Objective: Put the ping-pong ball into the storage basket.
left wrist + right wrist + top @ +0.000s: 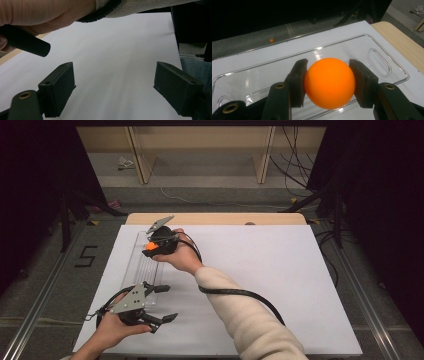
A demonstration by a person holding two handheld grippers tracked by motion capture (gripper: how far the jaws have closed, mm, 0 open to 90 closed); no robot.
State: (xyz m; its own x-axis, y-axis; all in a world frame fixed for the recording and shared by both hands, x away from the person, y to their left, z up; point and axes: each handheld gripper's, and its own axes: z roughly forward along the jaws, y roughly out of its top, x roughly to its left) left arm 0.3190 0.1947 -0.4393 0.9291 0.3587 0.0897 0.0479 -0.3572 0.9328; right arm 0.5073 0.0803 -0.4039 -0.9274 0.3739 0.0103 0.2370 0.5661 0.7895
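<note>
An orange ball (329,82) sits squeezed between the two black pads of my right gripper (327,82), which is shut on it. In the high view the ball (150,246) hangs over the far end of a clear plastic tray (141,265) lying lengthwise on the white sheet, with the right gripper (151,246) held by a hand in a cream sleeve. My left gripper (169,303) rests near the tray's near end at the front left, jaws wide apart. Between its pads in the left gripper view, the left gripper (115,87) has only bare white sheet.
The white sheet (280,285) covers most of a wooden table (215,218). A black cable (240,293) trails from the right gripper across the sheet. A small orange object (271,40) lies on the grey floor beyond the table. Dark stands and cables flank both sides.
</note>
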